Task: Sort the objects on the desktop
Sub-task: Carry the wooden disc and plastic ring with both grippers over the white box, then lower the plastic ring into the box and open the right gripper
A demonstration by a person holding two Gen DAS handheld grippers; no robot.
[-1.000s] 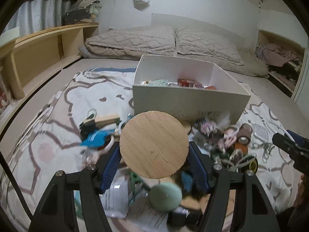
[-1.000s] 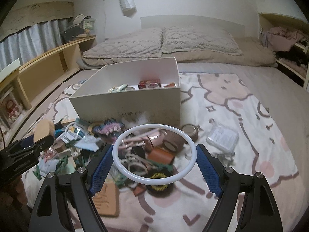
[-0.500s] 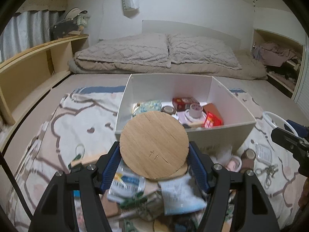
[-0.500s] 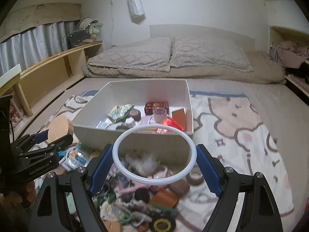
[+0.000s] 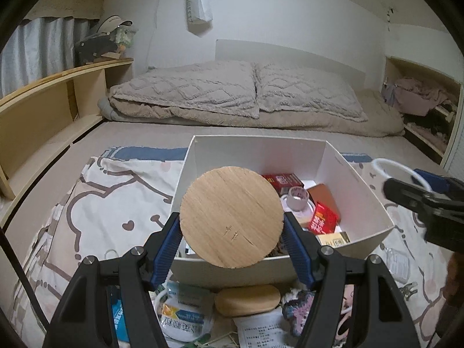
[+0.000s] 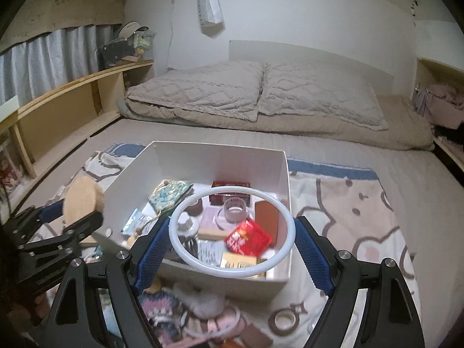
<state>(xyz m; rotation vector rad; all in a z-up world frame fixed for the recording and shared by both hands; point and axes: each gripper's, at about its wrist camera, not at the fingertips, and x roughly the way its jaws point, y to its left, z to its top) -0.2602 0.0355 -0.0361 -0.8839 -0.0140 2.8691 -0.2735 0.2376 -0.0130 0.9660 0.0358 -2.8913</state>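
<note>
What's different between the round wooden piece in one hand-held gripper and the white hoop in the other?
The wooden disc is solid, so it hides what lies behind it; the white ring is hollow, and the box's contents show through it. The disc is tan with visible grain; the ring is plain, smooth white. Both are round, each clamped at its edges between blue pads, the disc in the left hand-held gripper, the ring in the right hand-held gripper, near the white box.

A box (image 6: 203, 159) sits on a blanket (image 6: 348, 203) before two pillows (image 6: 261, 92), clutter (image 6: 174, 313) in front.
</note>
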